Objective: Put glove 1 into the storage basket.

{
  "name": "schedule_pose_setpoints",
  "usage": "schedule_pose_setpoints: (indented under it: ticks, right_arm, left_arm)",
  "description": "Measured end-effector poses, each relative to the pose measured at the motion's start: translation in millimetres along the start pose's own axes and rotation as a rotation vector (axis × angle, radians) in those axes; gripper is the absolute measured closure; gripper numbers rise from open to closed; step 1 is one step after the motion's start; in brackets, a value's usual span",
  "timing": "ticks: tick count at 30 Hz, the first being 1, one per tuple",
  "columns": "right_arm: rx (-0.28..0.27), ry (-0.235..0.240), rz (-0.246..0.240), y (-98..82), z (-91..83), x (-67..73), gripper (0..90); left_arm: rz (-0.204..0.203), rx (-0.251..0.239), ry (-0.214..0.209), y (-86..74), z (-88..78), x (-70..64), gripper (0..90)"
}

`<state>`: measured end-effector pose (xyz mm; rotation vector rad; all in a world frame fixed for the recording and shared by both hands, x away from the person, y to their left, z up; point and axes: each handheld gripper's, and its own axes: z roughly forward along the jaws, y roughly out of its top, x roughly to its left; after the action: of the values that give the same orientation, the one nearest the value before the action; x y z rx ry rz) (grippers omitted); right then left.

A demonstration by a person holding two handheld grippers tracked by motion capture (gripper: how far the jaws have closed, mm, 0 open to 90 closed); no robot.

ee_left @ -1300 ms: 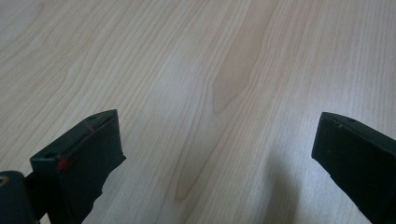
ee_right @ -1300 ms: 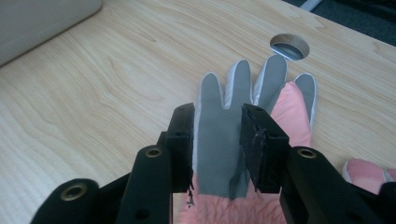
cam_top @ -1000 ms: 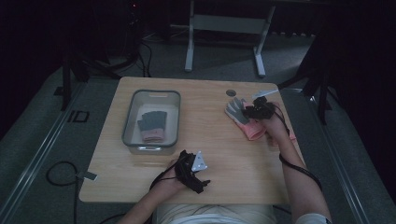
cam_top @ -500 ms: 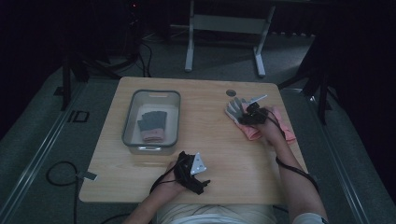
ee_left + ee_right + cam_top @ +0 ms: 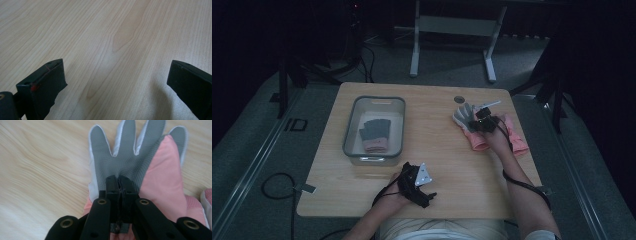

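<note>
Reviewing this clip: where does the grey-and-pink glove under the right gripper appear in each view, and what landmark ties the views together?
High view: the glove lies at the table's right, fingers pointing away from the person, under the right gripper.
Left gripper view: only bare wood lies between the open jaws.
Right gripper view: the glove spreads across the upper centre, the jaws closed on its palm.
Shared landmark: the light wooden tabletop.

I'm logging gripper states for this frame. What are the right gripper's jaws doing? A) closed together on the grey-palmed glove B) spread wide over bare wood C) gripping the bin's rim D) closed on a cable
A: in the right gripper view the right gripper has its jaws pressed together on the grey-palmed glove, pinching its fabric.
</note>
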<state>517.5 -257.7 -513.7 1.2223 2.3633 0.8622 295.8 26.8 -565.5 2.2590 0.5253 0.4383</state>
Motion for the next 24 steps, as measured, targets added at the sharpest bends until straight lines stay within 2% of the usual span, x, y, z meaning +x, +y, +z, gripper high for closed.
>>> schedule_pose_setpoints:
  ticks: [4,8,12,14,17,19,20,24]
  right_arm:
    - [-0.096,0.013,0.03,10.3,-28.8,18.5,87.7]
    - [-0.188,0.018,0.093,19.3,-62.8,41.3,87.7]
    - [-0.24,0.009,0.164,19.6,-89.4,65.2,87.7]
    - [-0.248,-0.006,0.174,18.1,-97.5,76.4,87.7]
    - [-0.256,-0.024,0.205,14.1,-104.1,89.5,87.7]
    - [-0.25,-0.019,0.231,10.3,-102.7,97.5,87.7]
    - [-0.246,-0.023,0.25,7.2,-100.3,101.4,87.7]
    - [-0.197,-0.042,0.269,-4.7,-79.1,113.5,87.7]
  left_arm:
    - [-0.008,-0.018,0.003,-0.2,-1.6,1.0,1.4]
    - [-0.008,-0.015,-0.003,0.3,-0.4,-0.6,1.4]
    - [0.005,-0.01,-0.001,0.3,-0.5,-1.4,1.4]
    - [0.002,-0.018,0.002,0.8,-1.7,-0.8,1.4]
    - [-0.007,-0.037,0.005,1.3,-3.8,0.5,1.4]
    - [-0.008,-0.043,-0.001,1.2,-4.3,0.9,1.4]
    - [-0.008,-0.041,0.0,1.2,-4.1,0.7,1.4]
    - [0.006,-0.031,-0.009,1.1,-2.5,-1.0,1.4]
